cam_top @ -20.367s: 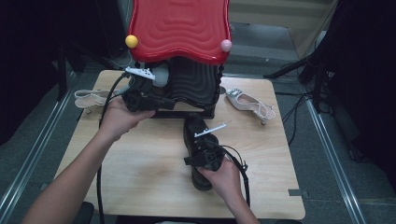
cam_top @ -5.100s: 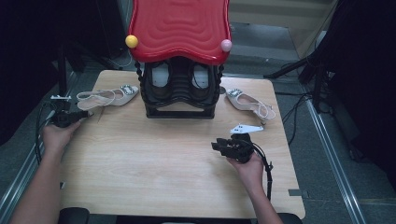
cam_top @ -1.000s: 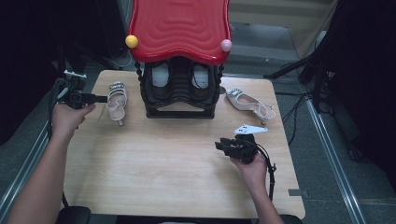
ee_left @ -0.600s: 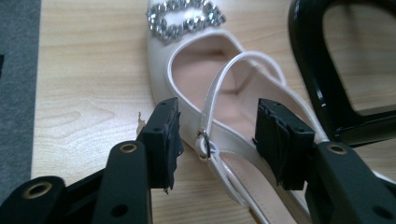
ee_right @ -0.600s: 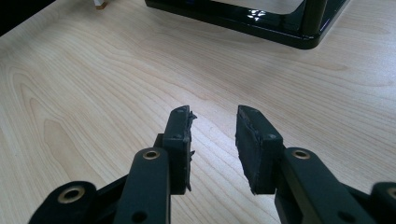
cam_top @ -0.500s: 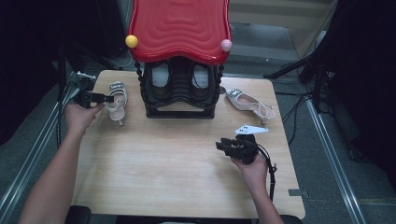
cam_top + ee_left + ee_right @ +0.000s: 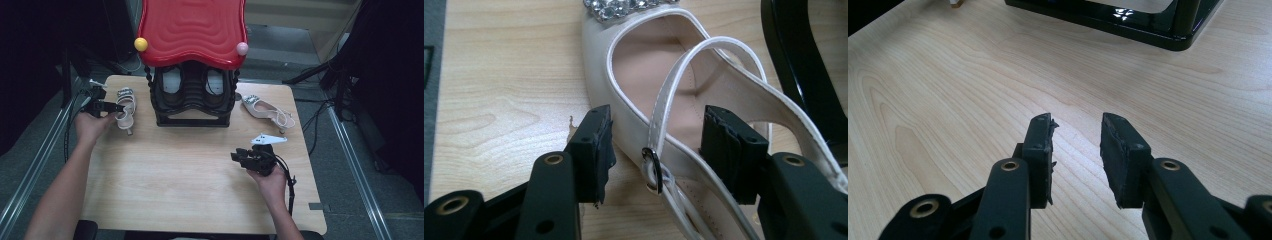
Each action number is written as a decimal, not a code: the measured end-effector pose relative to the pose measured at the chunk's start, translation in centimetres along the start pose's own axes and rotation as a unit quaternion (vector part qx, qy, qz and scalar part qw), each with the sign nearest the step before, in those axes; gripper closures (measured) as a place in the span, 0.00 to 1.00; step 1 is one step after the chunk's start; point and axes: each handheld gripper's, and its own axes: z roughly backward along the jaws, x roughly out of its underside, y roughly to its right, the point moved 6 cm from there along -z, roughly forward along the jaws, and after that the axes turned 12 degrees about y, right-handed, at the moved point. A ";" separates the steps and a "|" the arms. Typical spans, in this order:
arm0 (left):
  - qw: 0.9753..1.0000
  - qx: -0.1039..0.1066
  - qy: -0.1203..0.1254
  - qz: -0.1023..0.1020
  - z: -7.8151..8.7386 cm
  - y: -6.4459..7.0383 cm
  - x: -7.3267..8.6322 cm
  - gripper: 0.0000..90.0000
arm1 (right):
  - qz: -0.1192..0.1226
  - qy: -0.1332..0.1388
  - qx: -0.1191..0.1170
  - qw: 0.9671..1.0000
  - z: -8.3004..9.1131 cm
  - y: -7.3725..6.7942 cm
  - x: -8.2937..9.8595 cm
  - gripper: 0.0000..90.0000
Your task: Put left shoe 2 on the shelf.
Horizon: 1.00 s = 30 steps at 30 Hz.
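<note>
Left gripper (image 7: 654, 150): jaws spread wide astride the cream sandal's (image 7: 659, 95) side wall and buckle strap, one pad (image 7: 596, 145) outside on the wood, not yet pinching it.
Sandal's place: upper left of the high view, just beside the black shoe rack (image 7: 192, 102), heel toward the person.
Likely reason: a grip at the stiff rim would let it lift level toward the rack.
Left arm: stretched forward up the left edge.
Right gripper (image 7: 252, 157): jaws parted on nothing, low over bare table (image 7: 175, 175) at lower right, wrist resting.
Second sandal (image 7: 267, 111): right of the rack.
</note>
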 end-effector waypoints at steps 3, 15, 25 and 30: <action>1.000 -0.007 0.003 -0.005 -0.3 0.4 -0.1 0.59 | -0.002 0.000 -0.001 1.000 -0.1 -0.1 0.0 0.74; 0.999 -0.040 -0.019 0.021 -0.1 -0.6 -0.1 0.93 | 0.005 -0.002 -0.002 1.000 -0.2 -0.2 0.0 0.74; 0.999 -0.026 0.002 0.030 1.1 0.2 -1.0 0.94 | 0.004 -0.001 -0.001 1.000 -0.2 -0.1 0.0 0.74; 0.999 -0.017 0.008 0.033 1.9 0.3 -1.4 0.93 | 0.004 0.000 -0.001 1.000 -0.1 -0.1 0.0 0.74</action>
